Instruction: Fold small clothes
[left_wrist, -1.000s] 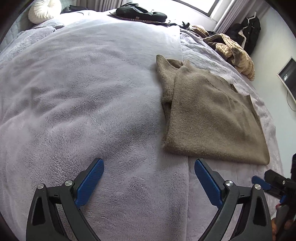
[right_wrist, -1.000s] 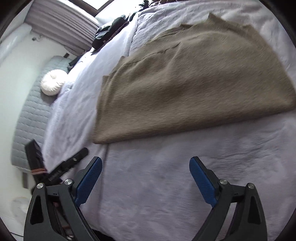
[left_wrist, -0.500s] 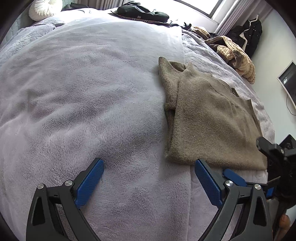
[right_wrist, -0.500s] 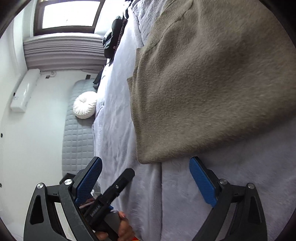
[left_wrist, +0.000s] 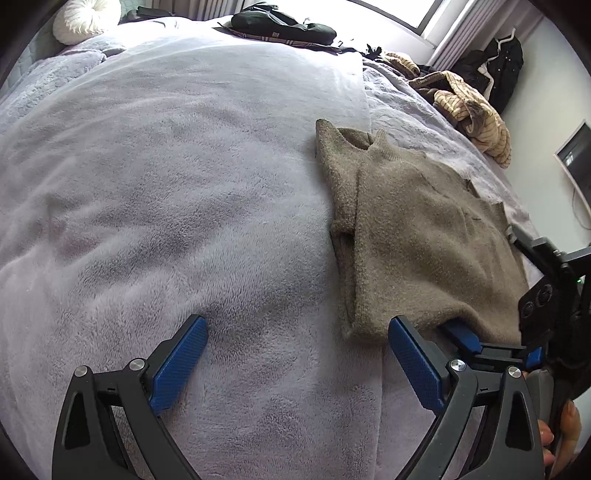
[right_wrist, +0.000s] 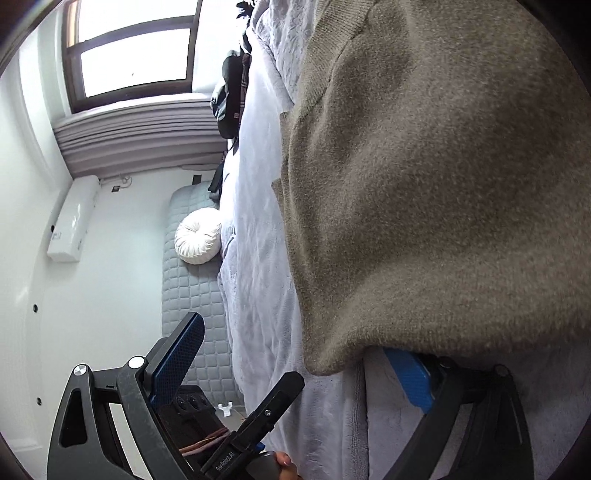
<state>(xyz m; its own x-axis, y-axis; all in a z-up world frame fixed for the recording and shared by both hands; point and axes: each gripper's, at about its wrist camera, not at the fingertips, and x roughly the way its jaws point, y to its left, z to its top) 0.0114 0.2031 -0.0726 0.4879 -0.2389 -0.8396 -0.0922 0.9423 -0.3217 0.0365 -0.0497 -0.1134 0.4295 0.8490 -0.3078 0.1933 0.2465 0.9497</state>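
Bedroom, lilac fleece blanket (left_wrist: 184, 184) over the bed, window at the far end. Brown sweater (left_wrist: 424, 240), partly folded, flat on the right half of the blanket. Left gripper (left_wrist: 295, 365) low over bare fleece just left of the sweater's near corner, jaws wide, nothing between. Right gripper (right_wrist: 303, 369) rolled sideways at that near hem, jaws just narrowing yet still spread; one blue finger (right_wrist: 413, 376) tucked beneath the hem, other finger (right_wrist: 177, 362) clear above, no pinch yet.
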